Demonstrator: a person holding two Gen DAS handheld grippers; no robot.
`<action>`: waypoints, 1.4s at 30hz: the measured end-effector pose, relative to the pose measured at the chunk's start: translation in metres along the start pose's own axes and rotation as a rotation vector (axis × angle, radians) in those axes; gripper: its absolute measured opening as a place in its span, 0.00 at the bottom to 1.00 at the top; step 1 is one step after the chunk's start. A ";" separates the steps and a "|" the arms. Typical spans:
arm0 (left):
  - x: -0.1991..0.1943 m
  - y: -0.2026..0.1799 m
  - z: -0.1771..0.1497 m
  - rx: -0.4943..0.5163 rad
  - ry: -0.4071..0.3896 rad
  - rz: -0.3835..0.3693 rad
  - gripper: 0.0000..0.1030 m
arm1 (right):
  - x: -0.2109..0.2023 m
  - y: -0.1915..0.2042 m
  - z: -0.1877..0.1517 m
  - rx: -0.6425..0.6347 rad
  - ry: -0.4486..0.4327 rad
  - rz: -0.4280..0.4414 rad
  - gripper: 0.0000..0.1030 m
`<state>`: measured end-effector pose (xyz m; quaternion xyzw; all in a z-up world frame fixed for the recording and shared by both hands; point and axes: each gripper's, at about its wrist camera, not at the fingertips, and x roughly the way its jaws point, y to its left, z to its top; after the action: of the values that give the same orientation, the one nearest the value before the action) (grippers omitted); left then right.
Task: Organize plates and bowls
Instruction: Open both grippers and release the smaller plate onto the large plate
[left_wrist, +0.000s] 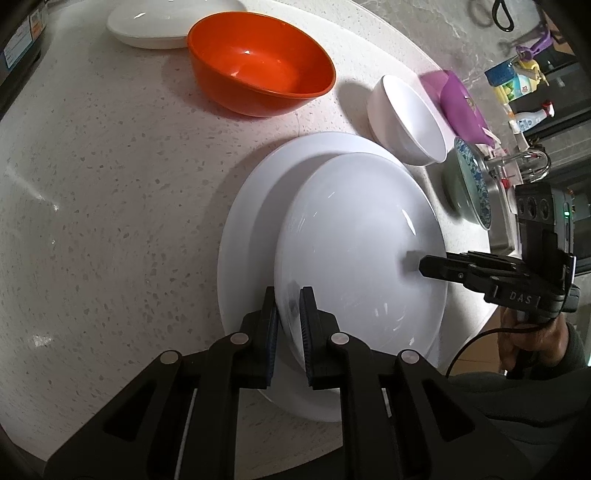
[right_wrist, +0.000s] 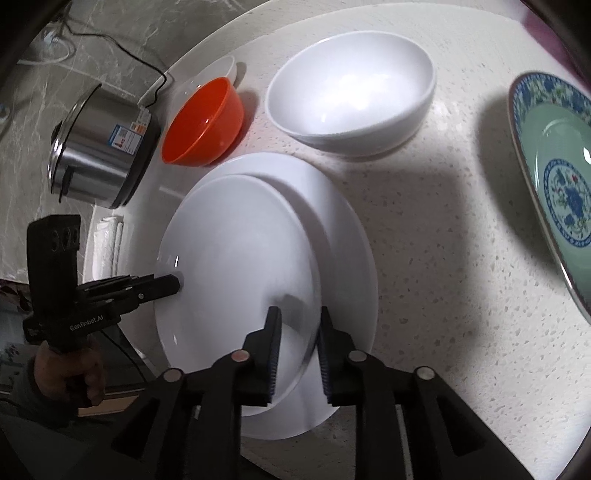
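White upper plate (left_wrist: 362, 236) is pinched at opposite rims by the left hand-held gripper (left_wrist: 290, 325) and right hand-held gripper (right_wrist: 299, 343), tilted over a larger plate (left_wrist: 251, 206) on the surface (left_wrist: 110, 184); it should be lowered level, centred, then released together.

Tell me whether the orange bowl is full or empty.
Empty. The orange bowl stands upright on the counter, and both wrist views show only its bare, glossy inside, with nothing in it.
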<state>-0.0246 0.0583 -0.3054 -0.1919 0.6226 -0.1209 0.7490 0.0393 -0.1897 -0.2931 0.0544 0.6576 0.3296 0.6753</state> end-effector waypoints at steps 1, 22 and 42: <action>0.000 -0.001 0.000 0.003 -0.002 0.004 0.10 | 0.000 0.003 0.000 -0.009 -0.002 -0.018 0.23; 0.003 -0.017 -0.006 0.087 -0.036 0.074 0.11 | 0.013 0.062 -0.009 -0.351 -0.005 -0.426 0.48; 0.002 -0.038 -0.012 0.229 -0.079 0.120 0.51 | 0.034 0.086 -0.011 -0.494 0.016 -0.540 0.70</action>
<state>-0.0335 0.0215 -0.2925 -0.0720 0.5850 -0.1384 0.7959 -0.0061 -0.1094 -0.2800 -0.2886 0.5542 0.2886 0.7255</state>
